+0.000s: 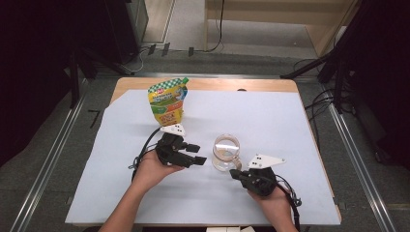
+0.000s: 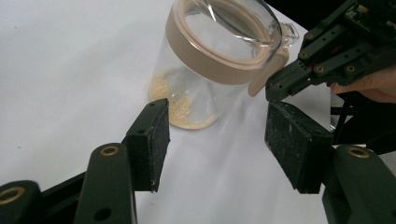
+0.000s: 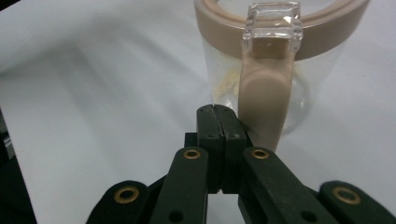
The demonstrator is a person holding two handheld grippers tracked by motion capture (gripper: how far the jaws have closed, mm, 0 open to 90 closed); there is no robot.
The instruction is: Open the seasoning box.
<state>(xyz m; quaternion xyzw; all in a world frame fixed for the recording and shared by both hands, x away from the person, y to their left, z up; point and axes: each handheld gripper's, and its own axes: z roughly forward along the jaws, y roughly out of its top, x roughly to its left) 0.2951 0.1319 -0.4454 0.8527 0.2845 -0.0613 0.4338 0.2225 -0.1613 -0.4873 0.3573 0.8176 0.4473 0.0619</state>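
A clear glass jar (image 1: 226, 152) with a beige lid ring stands mid-table, with a little tan grain on its bottom (image 2: 180, 105). My left gripper (image 1: 199, 155) lies just left of the jar, pointing at it. Its jaws are open (image 2: 217, 112) with nothing between them, and the jar (image 2: 210, 56) sits just beyond the pads. My right gripper (image 1: 235, 173) is at the jar's near right side and is shut (image 3: 220, 112) on nothing. Its tips rest beside the jar's beige clasp strap (image 3: 265, 98), under the clear latch (image 3: 273, 23).
A green and yellow stand-up pouch (image 1: 168, 101) stands upright at the back left of the white table cover (image 1: 270, 116). The wooden table edge (image 1: 217, 84) runs along the far side. Floor rails flank the table.
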